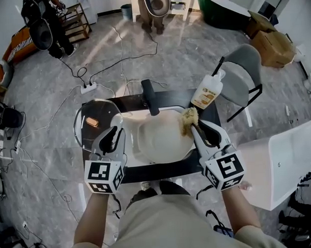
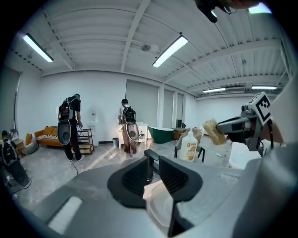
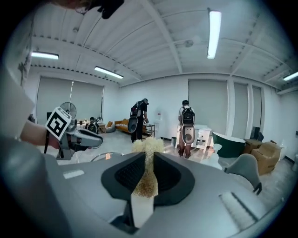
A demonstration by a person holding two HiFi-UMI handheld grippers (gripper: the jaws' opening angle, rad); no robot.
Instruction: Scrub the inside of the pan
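Note:
A white pan [image 1: 161, 138] sits on a black table [image 1: 147, 172], its black handle [image 1: 149, 97] pointing away from me. My right gripper [image 1: 194, 125] is shut on a yellowish scrubbing sponge [image 1: 188, 119], held over the pan's right rim. In the right gripper view the sponge [image 3: 148, 167] fills the gap between the jaws. My left gripper [image 1: 113, 133] is at the pan's left side. In the left gripper view its jaws stand narrowly apart, with the pan's white rim [image 2: 160, 204] low in the gap and the handle [image 2: 149, 160] beyond. I see no pad pressing on the rim.
A glass lid [image 1: 94, 120] lies on the table left of the pan. A soap bottle [image 1: 208, 91] stands at the back right corner. A grey chair [image 1: 240, 72] and a white box [image 1: 279, 162] are to the right. Cables cross the floor; people stand far back.

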